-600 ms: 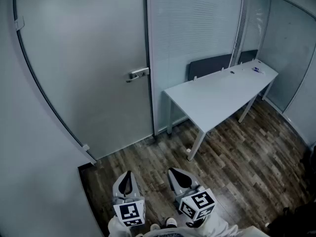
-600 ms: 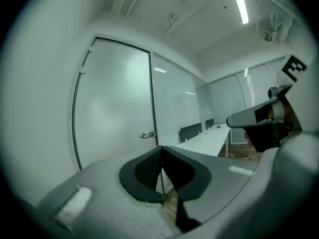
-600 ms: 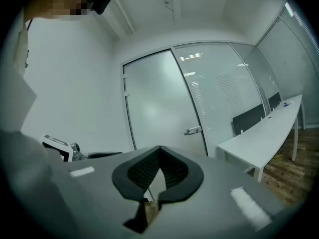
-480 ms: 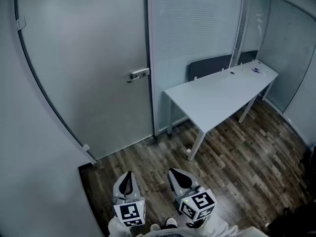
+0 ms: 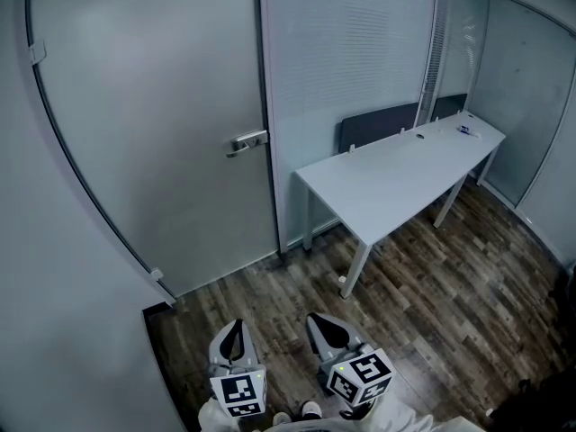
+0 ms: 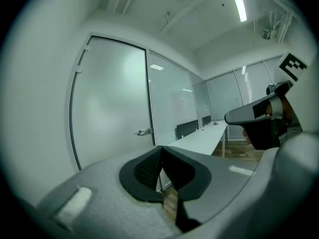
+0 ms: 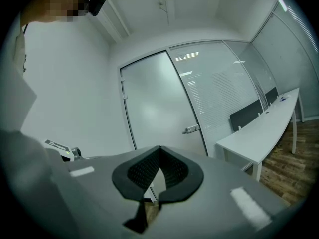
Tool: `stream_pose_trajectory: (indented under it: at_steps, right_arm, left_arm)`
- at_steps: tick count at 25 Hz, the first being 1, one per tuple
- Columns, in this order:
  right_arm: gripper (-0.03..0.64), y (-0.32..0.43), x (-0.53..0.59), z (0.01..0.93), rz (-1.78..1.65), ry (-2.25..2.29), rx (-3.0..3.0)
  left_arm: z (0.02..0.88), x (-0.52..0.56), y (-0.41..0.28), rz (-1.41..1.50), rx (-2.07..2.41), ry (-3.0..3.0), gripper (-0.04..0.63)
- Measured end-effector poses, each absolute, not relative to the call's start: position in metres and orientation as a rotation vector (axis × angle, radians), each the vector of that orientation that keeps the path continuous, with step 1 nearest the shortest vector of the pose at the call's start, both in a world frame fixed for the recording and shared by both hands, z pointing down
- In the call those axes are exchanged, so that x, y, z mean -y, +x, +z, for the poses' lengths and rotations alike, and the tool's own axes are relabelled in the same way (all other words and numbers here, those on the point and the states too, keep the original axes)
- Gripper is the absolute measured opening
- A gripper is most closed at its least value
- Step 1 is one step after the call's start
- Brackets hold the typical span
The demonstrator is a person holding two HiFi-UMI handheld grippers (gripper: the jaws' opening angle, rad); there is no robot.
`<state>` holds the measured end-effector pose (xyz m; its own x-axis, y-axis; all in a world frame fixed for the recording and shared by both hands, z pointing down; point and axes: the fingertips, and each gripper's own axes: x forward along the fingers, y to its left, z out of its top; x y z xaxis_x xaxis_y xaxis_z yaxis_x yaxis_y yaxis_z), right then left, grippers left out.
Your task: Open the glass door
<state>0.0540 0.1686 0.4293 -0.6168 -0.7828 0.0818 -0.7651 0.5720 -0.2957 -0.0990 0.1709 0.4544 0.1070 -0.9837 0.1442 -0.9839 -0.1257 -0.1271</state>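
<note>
Holds L gripper (image 5: pixel 236 327) and R gripper (image 5: pixel 317 320) side by side, low over wood floor (image 5: pixel 432 286); both w/ jaws pressed together, nothing btwn. Faces glass door (image 5: pixel 153 124), well apart, ahead-left: frosted, closed in its frame, lever handle (image 5: pixel 247 141) at its right edge, untouched. Further right shows glass partition (image 5: pixel 351 61) w/ blinds, white desk (image 5: pixel 396 174) along it, dark panel (image 5: pixel 378 122) at desk's far edge.

Wood-plank floor (image 5: pixel 450 277); white table (image 5: pixel 396 174) stands on it.
</note>
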Motion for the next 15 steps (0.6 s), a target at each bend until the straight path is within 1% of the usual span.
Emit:
stream_pose_trajectory:
  at_steps: [8,15]
  right_arm:
    - [0.006,0.082,-0.162,0.440,-0.491,-1.341,-2.724]
    - [0.005,0.075,-0.145,0.445,-0.514,-1.306,-2.745]
  left_arm:
    - [0.462,-0.166,-0.077,0.323,2.101,2.325,0.004]
    - [0.464,-0.155,-0.080,0.343,2.118,2.309,0.005]
